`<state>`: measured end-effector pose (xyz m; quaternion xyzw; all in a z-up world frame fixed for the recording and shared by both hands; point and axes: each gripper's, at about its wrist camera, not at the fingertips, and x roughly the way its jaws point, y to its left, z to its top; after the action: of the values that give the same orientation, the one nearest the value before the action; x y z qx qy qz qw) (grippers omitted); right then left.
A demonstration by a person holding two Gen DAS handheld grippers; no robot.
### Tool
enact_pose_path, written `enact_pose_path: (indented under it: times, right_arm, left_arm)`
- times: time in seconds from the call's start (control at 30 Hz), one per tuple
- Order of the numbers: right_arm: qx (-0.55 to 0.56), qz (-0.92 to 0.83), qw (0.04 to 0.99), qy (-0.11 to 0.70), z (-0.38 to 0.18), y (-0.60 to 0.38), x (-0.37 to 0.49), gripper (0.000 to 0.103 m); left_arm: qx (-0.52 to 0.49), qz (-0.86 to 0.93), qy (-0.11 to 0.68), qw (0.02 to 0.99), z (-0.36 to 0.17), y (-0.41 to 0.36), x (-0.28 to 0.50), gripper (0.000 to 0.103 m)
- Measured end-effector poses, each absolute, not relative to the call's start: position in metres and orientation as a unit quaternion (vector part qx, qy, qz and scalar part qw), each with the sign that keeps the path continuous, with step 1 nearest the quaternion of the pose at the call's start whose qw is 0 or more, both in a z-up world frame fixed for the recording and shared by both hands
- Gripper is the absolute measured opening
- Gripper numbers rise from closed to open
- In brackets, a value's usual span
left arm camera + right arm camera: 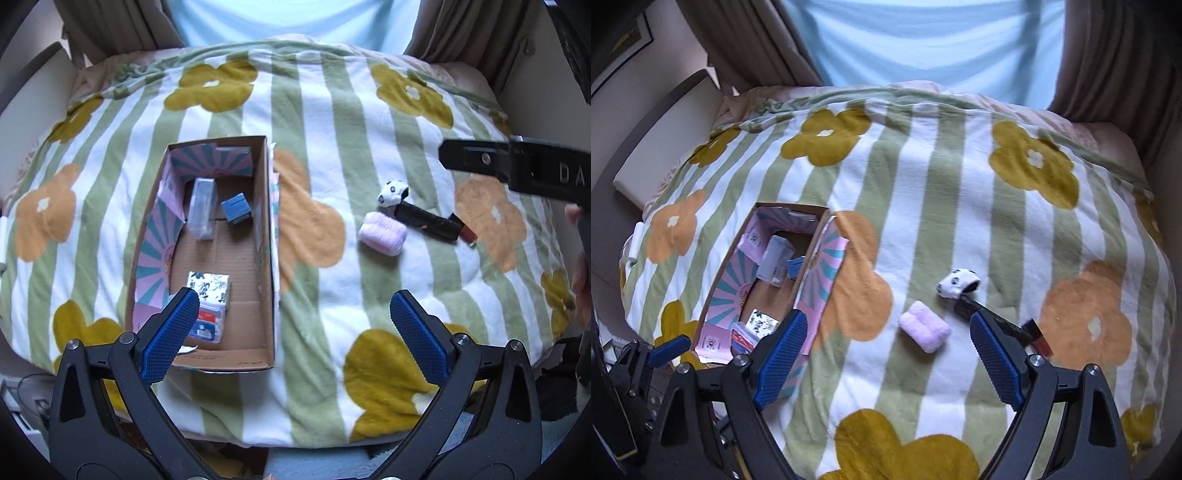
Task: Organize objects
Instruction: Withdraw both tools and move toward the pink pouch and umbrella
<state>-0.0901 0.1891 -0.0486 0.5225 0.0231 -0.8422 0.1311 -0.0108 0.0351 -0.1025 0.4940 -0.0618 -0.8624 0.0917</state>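
Meanwhile, both grippers, left (295,325) and right (888,354), hover wide open and empty above a flowered blanket (332,122); pink pouch (383,233) and panda toy (393,192) lie beside the cardboard box (266,236).

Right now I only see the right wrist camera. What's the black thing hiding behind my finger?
Observer: A long black case, lying flat. It runs from the panda to a red-tipped tube.
Operator: Is there room in the box?
Observer: Yes. Its middle floor is bare. A blue cube and a clear pack lie side by side at the far end.
Operator: Is my left gripper holding anything?
Observer: No, it's open and empty.
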Motion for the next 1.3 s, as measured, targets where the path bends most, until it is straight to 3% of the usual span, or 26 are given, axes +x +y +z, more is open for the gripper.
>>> enact_pose_path:
  times: [0.17, 0.57, 0.97, 1.3]
  right_arm:
    - [0.517, -0.853, 0.077, -0.004, -0.043, 0.243, -0.069, 0.088]
    - [0.502, -0.862, 0.069, -0.003, -0.038, 0.31, -0.049, 0.088]
    - [0.489, -0.854, 0.163, 0.07, -0.065, 0.333, -0.075, 0.088]
    - [0.487, -0.817, 0.271, 0.148, -0.146, 0.336, -0.118, 0.088]
  left_arm:
    - [0.476, -0.873, -0.075, 0.075, -0.092, 0.068, -0.021, 0.103]
    - [0.46, -0.883, -0.085, 0.046, -0.097, 0.126, -0.033, 0.103]
    - [0.468, -0.876, -0.095, 0.06, -0.138, 0.148, -0.068, 0.103]
    - [0.501, -0.856, -0.117, 0.048, -0.219, 0.145, -0.133, 0.103]
